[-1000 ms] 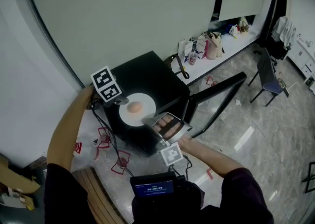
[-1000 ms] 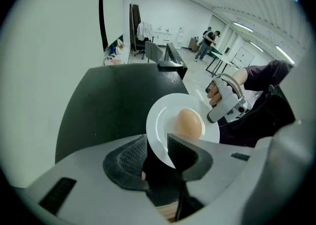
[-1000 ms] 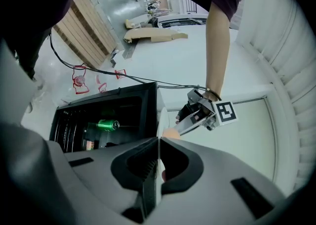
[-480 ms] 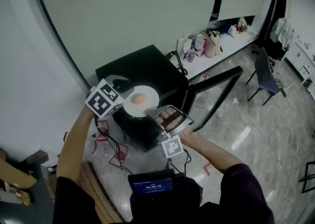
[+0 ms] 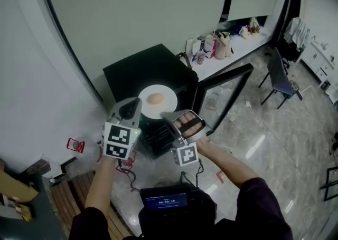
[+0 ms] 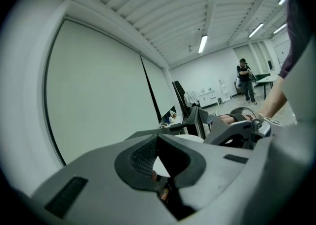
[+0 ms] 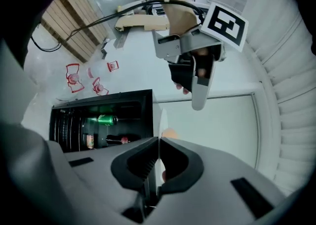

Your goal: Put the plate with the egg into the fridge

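The left gripper (image 5: pixel 132 108) hangs at the left rim of the plate (image 5: pixel 165 91), its marker cube turned toward the camera. Its jaws are closing and already meet at the tips with nothing clamped between them; in the left gripper view the white plate shows just beyond them. The plate sits level over the front edge of the black fridge (image 5: pixel 148 70), outside the cabinet, with the egg (image 5: pixel 155 98) lying near its middle. I cannot tell whether the plate touches the fridge top. To the right, the right gripper (image 5: pixel 168 115) has its jaws clenched on the near rim of the plate; in the right gripper view the thin white edge runs straight between its pads. That same view looks into the open fridge, where a green can (image 7: pixel 101 119) lies on a shelf. Further right, the fridge door (image 5: pixel 227 83) stands swung wide open, and beyond it a dark chair (image 5: pixel 277 70) stands on the glossy floor
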`<state>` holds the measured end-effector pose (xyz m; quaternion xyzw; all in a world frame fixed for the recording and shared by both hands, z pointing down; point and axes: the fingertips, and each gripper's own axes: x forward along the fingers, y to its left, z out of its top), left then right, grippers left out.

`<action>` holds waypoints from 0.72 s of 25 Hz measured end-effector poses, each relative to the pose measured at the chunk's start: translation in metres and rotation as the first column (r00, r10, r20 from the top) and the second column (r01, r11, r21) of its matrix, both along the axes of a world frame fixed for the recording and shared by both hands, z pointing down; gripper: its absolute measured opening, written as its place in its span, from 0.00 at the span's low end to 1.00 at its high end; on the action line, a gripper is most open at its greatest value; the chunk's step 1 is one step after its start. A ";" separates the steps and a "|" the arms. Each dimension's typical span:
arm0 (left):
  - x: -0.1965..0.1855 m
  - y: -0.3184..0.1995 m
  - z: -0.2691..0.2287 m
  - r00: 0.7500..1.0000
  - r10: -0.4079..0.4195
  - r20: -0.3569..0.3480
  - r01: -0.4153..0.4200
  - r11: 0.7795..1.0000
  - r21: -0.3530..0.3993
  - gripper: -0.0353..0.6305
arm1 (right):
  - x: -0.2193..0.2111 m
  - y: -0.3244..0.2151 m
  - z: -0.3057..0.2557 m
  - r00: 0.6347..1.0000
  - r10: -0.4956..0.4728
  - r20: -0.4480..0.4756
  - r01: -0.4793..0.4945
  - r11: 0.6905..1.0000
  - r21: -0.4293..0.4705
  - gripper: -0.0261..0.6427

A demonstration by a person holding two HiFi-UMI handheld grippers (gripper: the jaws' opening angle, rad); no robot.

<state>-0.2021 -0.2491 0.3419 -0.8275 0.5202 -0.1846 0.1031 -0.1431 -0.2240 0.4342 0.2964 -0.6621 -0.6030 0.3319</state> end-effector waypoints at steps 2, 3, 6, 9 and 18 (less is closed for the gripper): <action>0.008 0.018 0.007 0.999 -0.020 -0.050 0.022 0.999 0.037 0.07 | 0.006 0.012 0.001 1.000 -0.002 0.012 0.002 1.000 0.010 0.07; 0.012 0.025 0.010 0.998 -0.028 -0.064 0.032 0.998 0.056 0.07 | 0.009 0.018 0.003 1.000 -0.008 0.013 0.008 1.000 0.012 0.07; 0.029 0.042 0.016 0.994 -0.052 -0.098 0.062 0.993 0.101 0.07 | 0.018 0.029 0.006 0.999 -0.038 0.004 0.038 0.999 0.018 0.07; 0.046 0.064 0.022 0.989 -0.067 -0.129 0.087 0.983 0.164 0.07 | 0.031 0.044 0.015 0.998 -0.066 0.006 0.066 0.998 0.012 0.07; 0.083 0.126 0.056 0.970 -0.172 -0.172 0.203 0.962 0.180 0.07 | 0.070 0.088 0.051 0.990 -0.141 -0.006 0.141 0.989 -0.048 0.07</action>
